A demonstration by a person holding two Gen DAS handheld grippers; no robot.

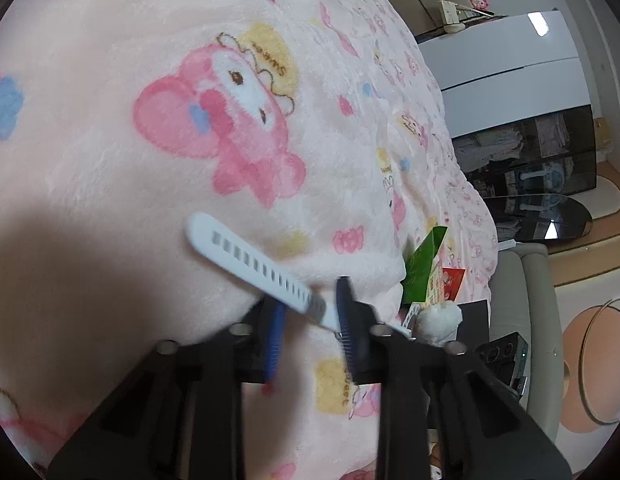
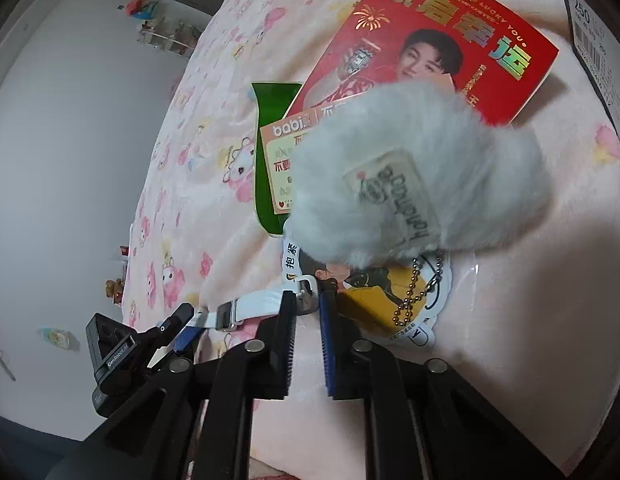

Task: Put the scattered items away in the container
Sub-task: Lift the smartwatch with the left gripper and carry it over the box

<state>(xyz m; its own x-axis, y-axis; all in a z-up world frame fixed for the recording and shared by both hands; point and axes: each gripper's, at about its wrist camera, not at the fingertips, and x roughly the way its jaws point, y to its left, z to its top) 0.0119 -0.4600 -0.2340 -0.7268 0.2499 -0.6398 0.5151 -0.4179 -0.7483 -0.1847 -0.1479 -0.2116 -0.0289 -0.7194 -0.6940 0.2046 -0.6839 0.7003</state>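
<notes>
White strap (image 1: 254, 264) on pink cartoon blanket (image 1: 150, 120), white wardrobe (image 1: 502, 68) behind

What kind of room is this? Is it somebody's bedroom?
Probably yes, a bedroom at home. A fluffy pink cartoon-print blanket covers what looks like a bed, a tall white wardrobe stands beyond it, and a dark glass-fronted cabinet seems to hold clothes.

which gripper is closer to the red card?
Right. The right gripper sits just below the pile where the red card lies. The left gripper is off to the side, shut on the white strap.
</notes>
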